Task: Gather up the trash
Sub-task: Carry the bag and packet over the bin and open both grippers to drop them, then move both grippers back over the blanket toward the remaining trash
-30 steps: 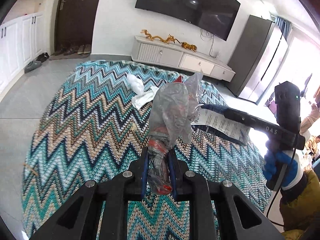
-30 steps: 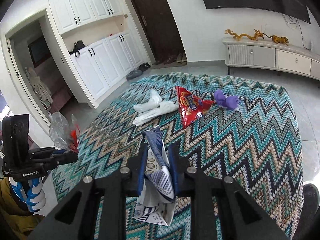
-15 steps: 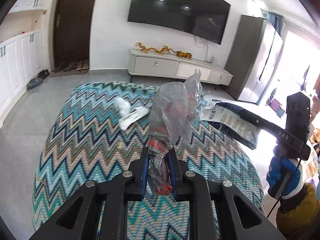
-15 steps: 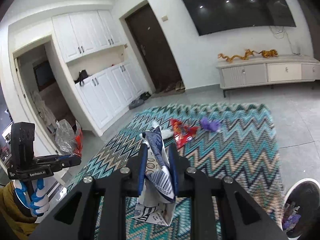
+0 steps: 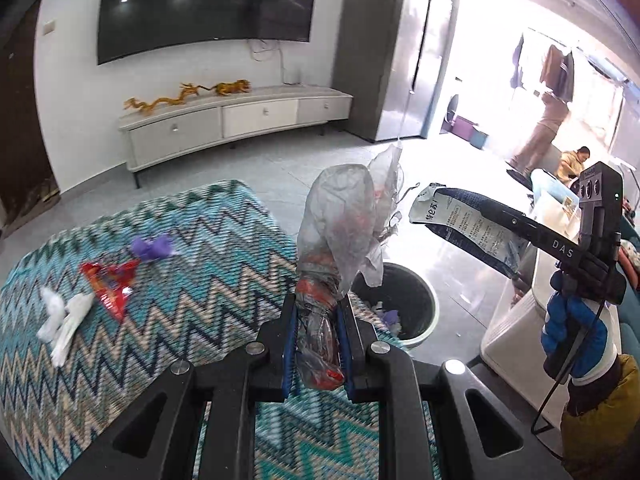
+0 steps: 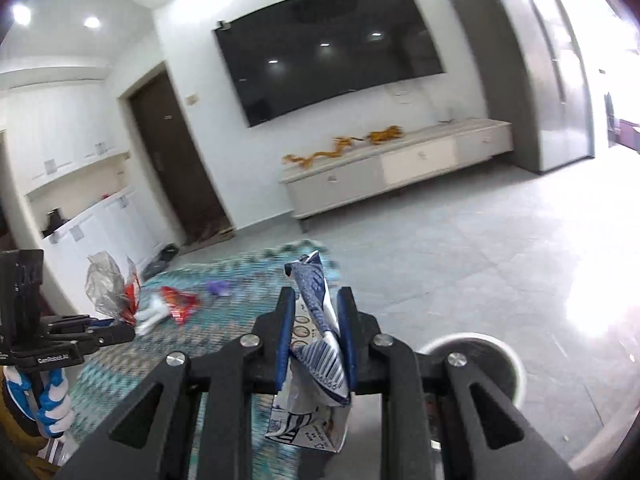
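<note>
My left gripper point(image 5: 317, 300) is shut on a crumpled clear plastic bag with red print point(image 5: 340, 232), held upright above the rug's edge. My right gripper point(image 6: 316, 300) is shut on a blue and white wrapper point(image 6: 316, 320); that wrapper point(image 5: 464, 228) also shows at the right of the left wrist view. A round trash bin point(image 5: 416, 300) with a white rim stands on the floor just beyond the rug, holding some scraps. The bin point(image 6: 480, 352) sits low right in the right wrist view. On the zigzag rug point(image 5: 180, 280) lie a red wrapper point(image 5: 110, 284), a purple scrap point(image 5: 152, 248) and white tissues point(image 5: 64, 320).
A white TV cabinet point(image 5: 240, 120) stands under a wall-mounted TV point(image 5: 204, 4). A tall grey cabinet point(image 5: 396, 52) is to the right of it. A white low table point(image 5: 516, 320) stands right of the bin. People are at the bright far right.
Both grippers swung to the right with their trash still held. The bin has come into view in both views, and the rug's litter has slid to the left.
</note>
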Action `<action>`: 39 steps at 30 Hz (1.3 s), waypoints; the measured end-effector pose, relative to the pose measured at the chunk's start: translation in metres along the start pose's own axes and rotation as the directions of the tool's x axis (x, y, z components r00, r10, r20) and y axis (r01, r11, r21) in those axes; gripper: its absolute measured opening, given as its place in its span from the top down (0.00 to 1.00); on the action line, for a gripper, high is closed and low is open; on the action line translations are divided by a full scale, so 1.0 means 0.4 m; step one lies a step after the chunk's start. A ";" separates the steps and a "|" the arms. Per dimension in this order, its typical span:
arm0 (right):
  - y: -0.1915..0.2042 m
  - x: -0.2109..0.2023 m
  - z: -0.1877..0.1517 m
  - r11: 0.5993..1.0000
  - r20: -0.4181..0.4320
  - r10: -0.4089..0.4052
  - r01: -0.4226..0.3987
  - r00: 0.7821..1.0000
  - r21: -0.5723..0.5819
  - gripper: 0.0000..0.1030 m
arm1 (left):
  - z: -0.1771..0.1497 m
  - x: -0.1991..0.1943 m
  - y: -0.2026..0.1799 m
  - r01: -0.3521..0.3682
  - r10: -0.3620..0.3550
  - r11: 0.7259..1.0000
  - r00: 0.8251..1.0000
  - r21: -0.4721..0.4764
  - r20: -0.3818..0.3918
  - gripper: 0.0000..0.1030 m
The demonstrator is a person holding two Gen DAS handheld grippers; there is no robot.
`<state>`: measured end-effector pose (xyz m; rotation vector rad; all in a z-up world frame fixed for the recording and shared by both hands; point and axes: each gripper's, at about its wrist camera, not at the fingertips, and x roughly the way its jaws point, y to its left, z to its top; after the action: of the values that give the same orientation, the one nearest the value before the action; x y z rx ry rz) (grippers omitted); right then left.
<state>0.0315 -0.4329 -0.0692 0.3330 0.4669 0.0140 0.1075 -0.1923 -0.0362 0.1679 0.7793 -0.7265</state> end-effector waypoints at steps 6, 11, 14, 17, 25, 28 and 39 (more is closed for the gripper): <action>-0.186 0.026 -0.036 0.982 -0.065 -0.155 0.160 0.986 0.098 0.80 | 0.076 0.219 -0.141 0.102 -0.096 0.993 0.989 0.053 -0.109 0.83; -0.299 0.119 -0.080 0.959 -0.148 -0.220 0.242 0.964 0.150 0.80 | 0.107 0.396 -0.215 0.157 -0.143 0.986 0.970 0.061 -0.197 0.83; -0.350 0.185 -0.102 0.948 -0.190 -0.243 0.275 0.951 0.162 0.80 | 0.126 0.484 -0.242 0.171 -0.153 0.984 0.960 0.057 -0.235 0.83; -0.392 0.241 -0.121 0.940 -0.218 -0.247 0.288 0.944 0.181 0.80 | 0.141 0.544 -0.259 0.167 -0.151 0.985 0.956 0.044 -0.251 0.81; -0.470 0.378 -0.183 0.922 -0.311 -0.278 0.343 0.909 0.178 0.76 | 0.165 0.657 -0.262 0.199 -0.204 0.979 0.943 -0.045 -0.263 0.52; -0.494 0.398 -0.202 0.911 -0.339 -0.304 0.375 0.891 0.170 0.63 | 0.156 0.655 -0.261 0.209 -0.215 0.977 0.942 -0.053 -0.257 0.43; -0.453 0.270 -0.153 0.896 -0.274 -0.348 0.404 0.897 0.184 0.59 | 0.182 0.478 -0.256 0.182 -0.180 0.983 0.978 0.004 -0.105 0.43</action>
<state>0.0895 -0.5755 -0.2255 0.4729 0.7668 -0.3918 0.1758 -0.3997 -0.1046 0.1490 0.8970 -0.9012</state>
